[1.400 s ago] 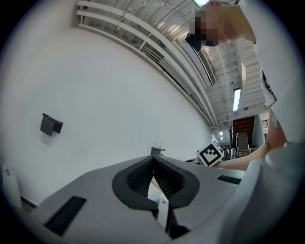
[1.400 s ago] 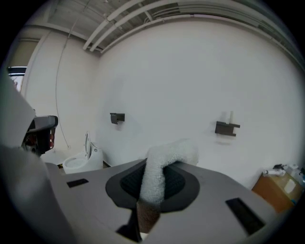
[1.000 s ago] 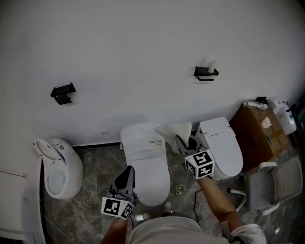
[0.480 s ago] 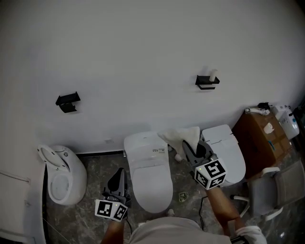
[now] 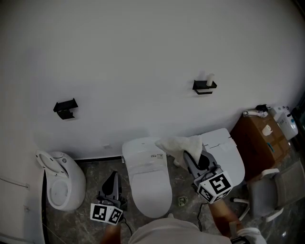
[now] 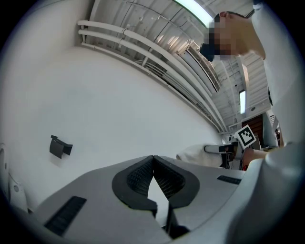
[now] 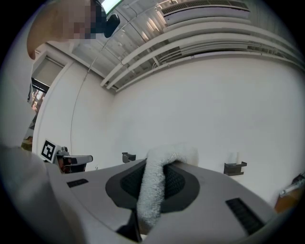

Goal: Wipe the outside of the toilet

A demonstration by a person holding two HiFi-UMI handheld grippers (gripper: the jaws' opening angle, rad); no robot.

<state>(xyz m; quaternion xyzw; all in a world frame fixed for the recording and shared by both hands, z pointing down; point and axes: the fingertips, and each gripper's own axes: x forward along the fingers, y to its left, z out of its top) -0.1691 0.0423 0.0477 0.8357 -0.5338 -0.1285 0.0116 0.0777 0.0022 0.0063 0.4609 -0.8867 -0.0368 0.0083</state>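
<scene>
White wall and dark floor frame the toilet [image 5: 145, 174], lengthwise toward the person, flanked by the left gripper [image 5: 113, 176], fingers shut empty, and the right gripper [image 5: 191, 158], fingers clamped on a white cloth [image 5: 177, 144] beside the tank's right side.

A plain white wall [image 5: 143, 52] fills most of the head view, with a black bracket [image 5: 64, 107] at its left and a second black bracket [image 5: 204, 86], carrying a small white roll [image 5: 210, 79], at its right. Below lies a dark marbled stone floor [image 5: 95, 164], where a brown cardboard box [image 5: 255, 138] topped with white bottles [image 5: 285, 120] stands against the wall, near a grey chair [image 5: 274, 188]. Overhead, white pipes [image 6: 143, 40] run beneath a ceiling strip light [image 6: 195, 8].
</scene>
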